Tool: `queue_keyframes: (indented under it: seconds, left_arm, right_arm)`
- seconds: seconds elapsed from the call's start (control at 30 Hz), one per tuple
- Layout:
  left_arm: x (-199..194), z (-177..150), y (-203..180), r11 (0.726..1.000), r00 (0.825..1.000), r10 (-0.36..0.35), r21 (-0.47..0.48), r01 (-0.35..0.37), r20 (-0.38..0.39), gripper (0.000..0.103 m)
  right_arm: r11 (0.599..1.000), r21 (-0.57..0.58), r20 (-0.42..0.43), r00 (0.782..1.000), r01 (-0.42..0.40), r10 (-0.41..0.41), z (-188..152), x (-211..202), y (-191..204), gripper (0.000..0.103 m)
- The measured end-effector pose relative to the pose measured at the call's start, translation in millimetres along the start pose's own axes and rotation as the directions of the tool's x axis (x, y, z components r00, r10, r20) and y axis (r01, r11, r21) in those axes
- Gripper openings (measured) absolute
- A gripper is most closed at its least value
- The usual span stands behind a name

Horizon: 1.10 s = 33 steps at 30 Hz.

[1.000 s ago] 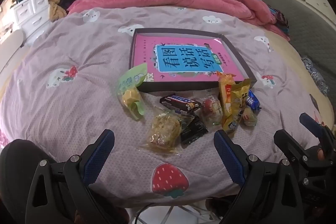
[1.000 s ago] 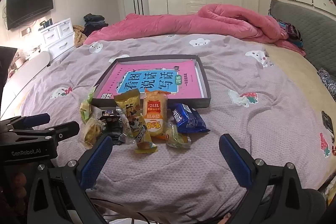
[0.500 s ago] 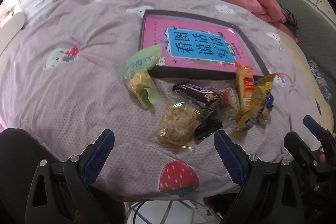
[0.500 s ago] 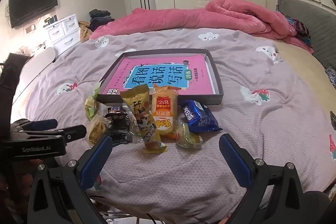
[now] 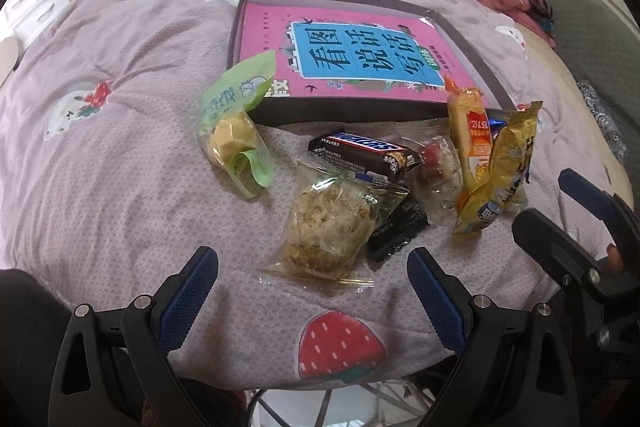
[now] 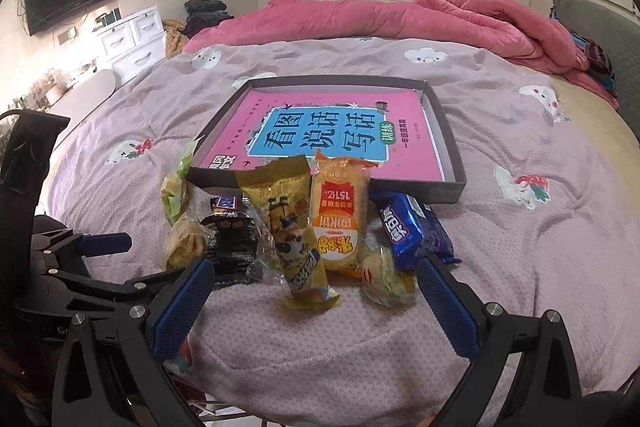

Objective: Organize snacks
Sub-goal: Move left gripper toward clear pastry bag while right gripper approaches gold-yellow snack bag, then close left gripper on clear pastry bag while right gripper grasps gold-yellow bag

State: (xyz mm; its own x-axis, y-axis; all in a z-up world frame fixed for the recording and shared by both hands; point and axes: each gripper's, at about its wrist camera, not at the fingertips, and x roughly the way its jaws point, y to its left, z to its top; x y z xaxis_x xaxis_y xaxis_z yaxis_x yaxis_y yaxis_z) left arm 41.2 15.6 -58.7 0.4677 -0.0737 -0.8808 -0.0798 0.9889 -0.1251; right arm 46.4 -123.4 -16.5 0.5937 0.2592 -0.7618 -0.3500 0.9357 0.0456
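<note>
Near the bed's [image 6: 520, 267] front edge, your snacks lie bunched just before the tray [image 6: 448, 163] holding a pink book [image 6: 332, 131]. Your left gripper [image 5: 312, 291] hangs spread wide, grasping nothing, over the clear cake packet [image 5: 324, 227], which touches the Snickers bar [image 5: 360, 151]. Your right gripper [image 6: 312, 291] is likewise released, with the yellow pack [image 6: 288, 227], the orange pack [image 6: 340, 215] and the blue cookie pack [image 6: 408, 227] ahead of it.
</note>
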Motion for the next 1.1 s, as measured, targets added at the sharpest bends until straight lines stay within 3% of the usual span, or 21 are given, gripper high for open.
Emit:
queue_keyframes:
  seconds: [0.07,0.33,0.6,0.63,0.7,0.83,0.9,1.1]
  left_arm:
    - [3,2,2,1.0,1.0,-0.006,-0.002,0.006,0.001,0.096]
    - [12,8,10,0.999,1.0,-0.024,-0.022,0.024,-0.004,0.095]
    - [19,11,9,0.999,0.999,-0.043,-0.018,0.044,0.006,0.091]
    - [20,12,8,0.999,0.999,-0.052,-0.014,0.052,0.005,0.088]
    - [22,13,7,0.998,0.998,-0.066,-0.006,0.066,0.0,0.072]
    - [26,13,3,0.997,0.997,-0.077,-0.001,0.077,-0.009,0.068]
    - [26,14,2,0.996,0.996,-0.084,0.005,0.084,-0.006,0.059]
    - [24,12,0,0.995,0.995,-0.1,0.013,0.1,-0.008,0.046]
  right_arm:
    - [1.0,0.005,-0.013,1.0,-0.008,0.008,2,6,-2,0.097]
    - [0.998,-0.02,-0.042,0.998,-0.056,0.055,6,25,2,0.067]
    - [0.994,-0.021,-0.053,0.993,-0.108,0.107,9,36,5,0.027]
    - [0.994,-0.014,-0.051,0.993,-0.11,0.11,9,36,4,0.027]
    - [0.992,0.003,-0.04,0.991,-0.126,0.126,10,36,1,0.021]
    - [0.99,0.013,-0.023,0.99,-0.14,0.14,11,33,-2,0.016]
    - [0.99,0.013,-0.015,0.99,-0.143,0.143,11,31,-3,0.014]
    - [0.989,0.02,0.014,0.989,-0.144,0.144,13,23,-6,0.014]
